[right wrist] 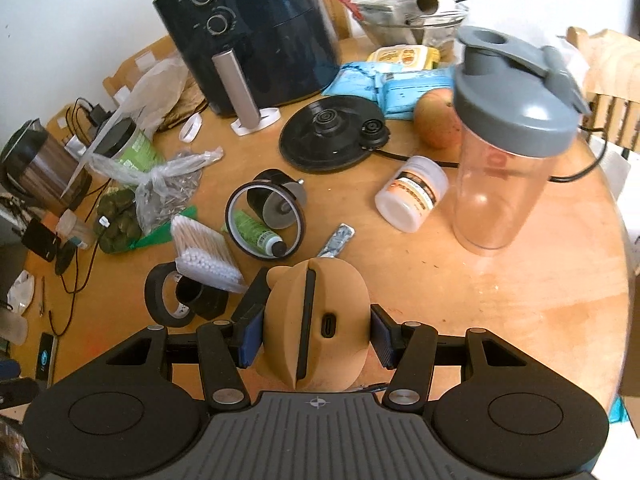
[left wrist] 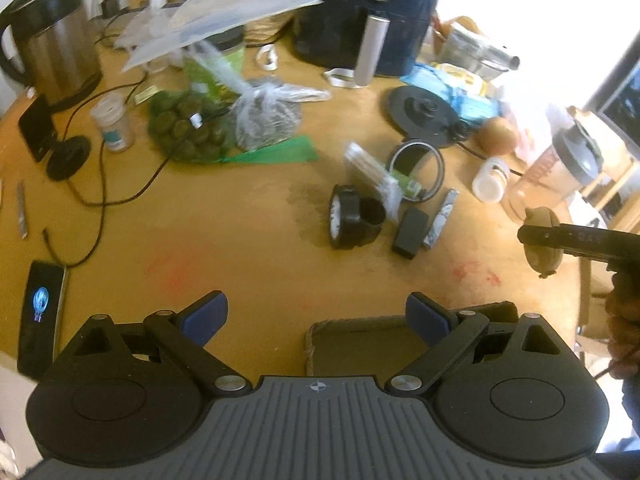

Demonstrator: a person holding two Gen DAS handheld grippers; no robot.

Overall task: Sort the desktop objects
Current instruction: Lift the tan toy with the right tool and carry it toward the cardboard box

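Tan case in our right tongs
Pads clamp the tan case above the bench; our left tongs gape, empty.

We are seeing left gripper hanging open over wooden table; right gripper gripping tan device.

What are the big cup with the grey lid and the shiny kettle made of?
The cup looks like clear plastic: you can see the table through it. Its lid looks like matte grey plastic. The kettle looks like brushed metal with streaky reflections, and its black handle is probably plastic.
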